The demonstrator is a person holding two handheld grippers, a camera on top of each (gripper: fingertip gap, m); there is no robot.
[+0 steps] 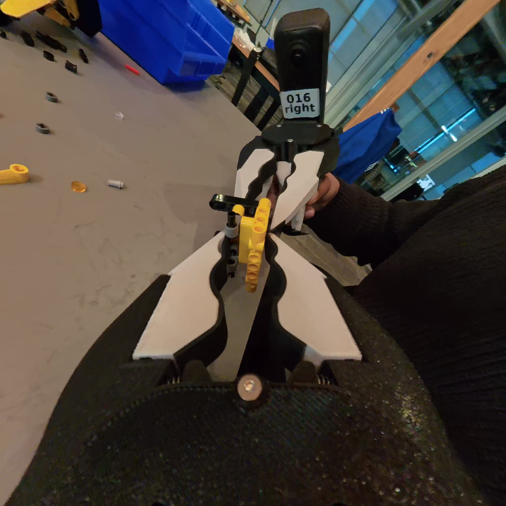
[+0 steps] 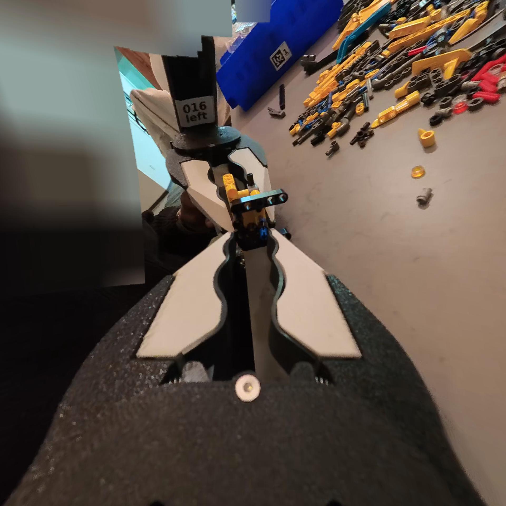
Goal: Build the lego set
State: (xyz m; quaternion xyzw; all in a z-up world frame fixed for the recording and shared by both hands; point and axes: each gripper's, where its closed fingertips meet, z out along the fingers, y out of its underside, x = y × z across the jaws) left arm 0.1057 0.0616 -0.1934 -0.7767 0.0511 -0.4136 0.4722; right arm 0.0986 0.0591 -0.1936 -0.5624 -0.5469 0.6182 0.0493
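Note:
A small assembly of yellow and black building beams (image 1: 253,241) is held above the grey table (image 1: 82,260), near its edge. My left gripper (image 1: 245,236) is shut on its lower yellow beam. A black beam with holes (image 1: 232,204) sticks out sideways at the top. My right gripper (image 1: 279,221) comes in from the far side and meets the assembly's upper end. In the right wrist view my right gripper (image 2: 250,236) is shut on the assembly's black end (image 2: 247,216), with the left gripper (image 2: 249,219) facing it and the black beam (image 2: 262,201) pointing right.
A blue bin (image 1: 169,41) stands at the back of the table and also shows in the right wrist view (image 2: 268,54). A big pile of loose yellow, black and red parts (image 2: 397,68) lies beyond. A yellow piece (image 1: 13,174), an orange stud (image 1: 78,186) and a grey pin (image 1: 115,183) lie loose. My two grippers' fingertips are within a few centimetres of each other.

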